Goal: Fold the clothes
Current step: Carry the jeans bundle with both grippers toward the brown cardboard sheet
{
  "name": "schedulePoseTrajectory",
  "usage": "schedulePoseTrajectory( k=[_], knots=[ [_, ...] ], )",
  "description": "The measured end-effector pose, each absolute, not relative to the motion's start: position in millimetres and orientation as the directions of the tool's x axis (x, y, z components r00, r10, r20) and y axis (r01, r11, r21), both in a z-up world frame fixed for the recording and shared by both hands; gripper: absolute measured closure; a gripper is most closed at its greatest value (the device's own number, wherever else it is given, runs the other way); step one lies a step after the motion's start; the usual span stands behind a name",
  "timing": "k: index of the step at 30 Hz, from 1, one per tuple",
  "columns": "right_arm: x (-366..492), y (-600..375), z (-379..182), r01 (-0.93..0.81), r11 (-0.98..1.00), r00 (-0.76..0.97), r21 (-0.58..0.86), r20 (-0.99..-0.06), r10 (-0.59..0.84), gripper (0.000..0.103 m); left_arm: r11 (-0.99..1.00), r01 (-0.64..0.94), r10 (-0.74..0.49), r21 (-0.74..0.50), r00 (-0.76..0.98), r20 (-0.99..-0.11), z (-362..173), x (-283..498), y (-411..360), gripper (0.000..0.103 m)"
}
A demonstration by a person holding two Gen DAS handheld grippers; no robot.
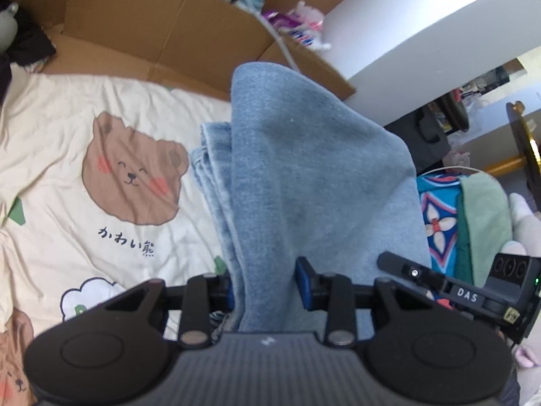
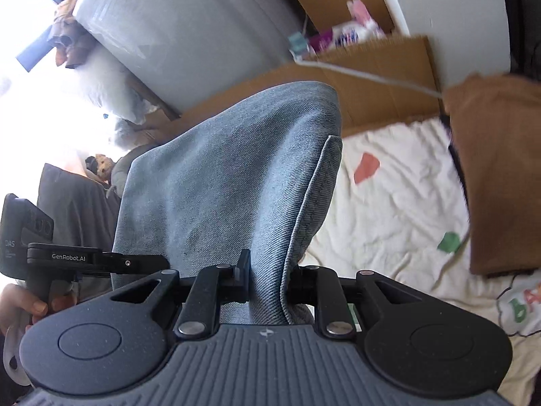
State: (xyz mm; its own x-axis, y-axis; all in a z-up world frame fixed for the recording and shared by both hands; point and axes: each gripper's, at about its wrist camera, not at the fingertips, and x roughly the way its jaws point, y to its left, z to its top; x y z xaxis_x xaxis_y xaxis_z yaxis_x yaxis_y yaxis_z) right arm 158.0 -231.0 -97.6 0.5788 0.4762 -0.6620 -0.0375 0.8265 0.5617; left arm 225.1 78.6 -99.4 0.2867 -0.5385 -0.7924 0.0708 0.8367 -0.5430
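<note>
While both hand-held grippers point(image 1: 263, 284) point(image 2: 267, 277) pinch jeans point(image 1: 304, 155), cream bear-print sheet point(image 1: 50, 155) below, cardboard point(image 1: 135, 17) behind.

**A lived-in bedroom at home**

The scene centres on a bed spread with a cream sheet point(image 1: 50, 155) printed with a cartoon bear face point(image 1: 135, 169). Flattened cardboard point(image 1: 142, 20) leans along the bed's far edge, with pink and white packets point(image 1: 301, 23) behind it. Folded clothes, a brown garment point(image 2: 500, 176) and a green one point(image 1: 483, 223), lie on the bed's sides, and a plush toy point(image 2: 101, 165) sits beside it near the bright window point(image 2: 27, 27)
</note>
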Motion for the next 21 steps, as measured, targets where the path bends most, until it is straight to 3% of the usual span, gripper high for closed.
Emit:
schedulePoseTrajectory(
  k=[11,21],
  knots=[
    [128,-241,-14,-0.022,0.843,0.618,0.538,-0.655,0.434,0.084,0.841,0.115,-0.534,-0.529,0.344,-0.772,-23,203,59,0.067],
    [90,-267,21,-0.012,0.866,0.645,0.5,-0.658,0.389,0.084,0.822,0.134,-0.56,-0.554,0.365,-0.744,-2,174,25,0.067]
  ],
)
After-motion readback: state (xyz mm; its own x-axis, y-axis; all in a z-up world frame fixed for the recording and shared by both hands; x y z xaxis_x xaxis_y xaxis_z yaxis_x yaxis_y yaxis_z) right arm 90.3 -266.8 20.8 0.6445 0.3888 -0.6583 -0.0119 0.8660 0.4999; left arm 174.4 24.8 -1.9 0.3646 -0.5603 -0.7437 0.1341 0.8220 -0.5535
